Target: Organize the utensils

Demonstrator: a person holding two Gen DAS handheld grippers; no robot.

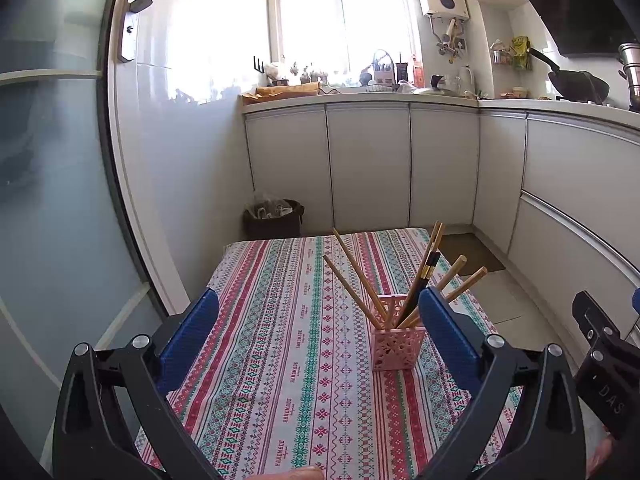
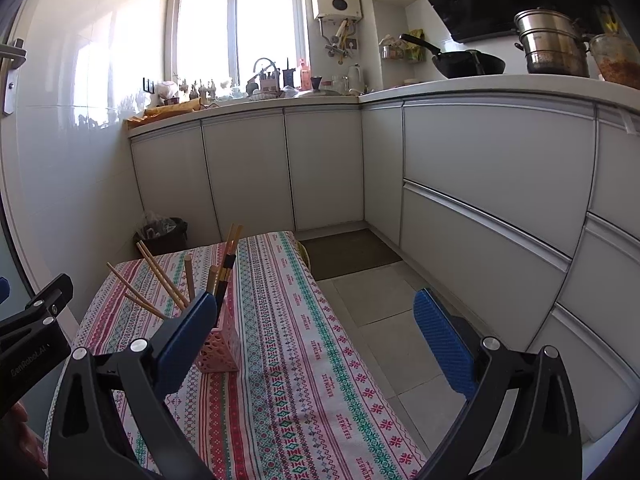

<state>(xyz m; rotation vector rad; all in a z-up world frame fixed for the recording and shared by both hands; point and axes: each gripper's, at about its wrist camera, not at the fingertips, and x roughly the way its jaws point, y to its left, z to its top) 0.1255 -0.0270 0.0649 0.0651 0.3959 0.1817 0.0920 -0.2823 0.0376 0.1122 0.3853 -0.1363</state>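
Observation:
A pink perforated holder (image 1: pixel 398 346) stands upright on the table's striped cloth (image 1: pixel 288 340). Several wooden chopsticks (image 1: pixel 354 286) and a black pair (image 1: pixel 425 278) fan out of it. My left gripper (image 1: pixel 320 312) is open and empty, held above the table, with the holder just inside its right finger. In the right wrist view the holder (image 2: pixel 222 350) stands partly behind the left finger of my right gripper (image 2: pixel 316 320), with chopsticks (image 2: pixel 162 276) sticking out. The right gripper is open and empty over the table's right edge.
White cabinets (image 2: pixel 320 168) line the back and right walls under a cluttered counter. A dark bin (image 1: pixel 274 220) stands beyond the table's far left corner. A brown mat (image 2: pixel 348 252) lies on the tiled floor. A door with a handle (image 1: pixel 130 20) is at left.

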